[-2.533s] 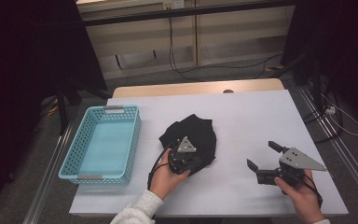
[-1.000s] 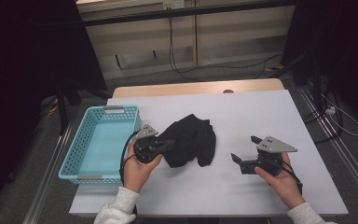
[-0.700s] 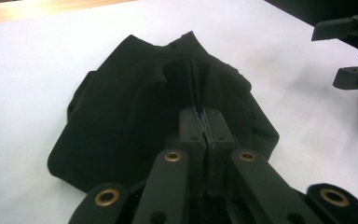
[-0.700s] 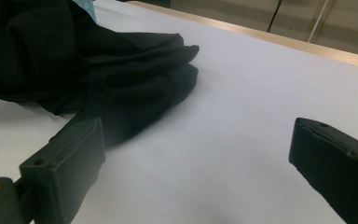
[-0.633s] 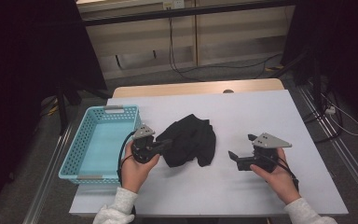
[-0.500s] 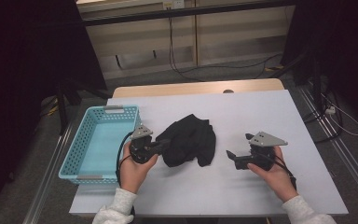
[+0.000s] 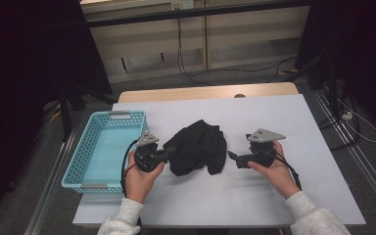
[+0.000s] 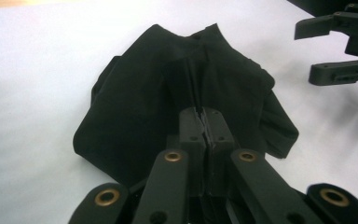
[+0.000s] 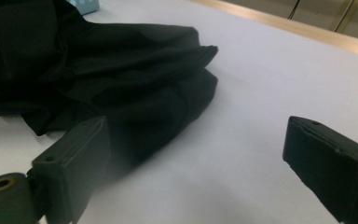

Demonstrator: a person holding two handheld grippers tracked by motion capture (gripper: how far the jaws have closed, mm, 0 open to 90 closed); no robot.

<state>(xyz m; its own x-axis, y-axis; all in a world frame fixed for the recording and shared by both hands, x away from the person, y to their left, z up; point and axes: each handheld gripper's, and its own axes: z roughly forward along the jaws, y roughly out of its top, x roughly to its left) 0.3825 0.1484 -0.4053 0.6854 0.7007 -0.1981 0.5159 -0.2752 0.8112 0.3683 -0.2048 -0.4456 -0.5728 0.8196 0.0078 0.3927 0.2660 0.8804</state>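
Figure. A black garment (image 7: 198, 152) lies bunched near the middle of the white table (image 7: 274, 196), just to the right of the light-blue basket (image 7: 105, 147). The left gripper (image 7: 169, 152) is clenched on the garment's left edge; in the left gripper view its jaws meet flat with a fold of the cloth (image 8: 186, 93) drawn up between them. The right gripper (image 7: 232, 157) stands released, jaws wide apart, just beside the garment's right edge and pointing at it. In the right gripper view the near jaw sits beside the cloth's lower fold (image 9: 168, 116), while the far jaw stands over bare table.

The step in hand appears to be a second grasp on the cloth's right side, so that both grippers can lift or spread it. Done well, the right gripper travels low and level, lets one jaw slide under the outermost fold, and closes on a single layer at the edge rather than on the heaped middle. The left gripper's pinch should hold steady meanwhile, since a pull from it would drag the edge away from the open jaws.
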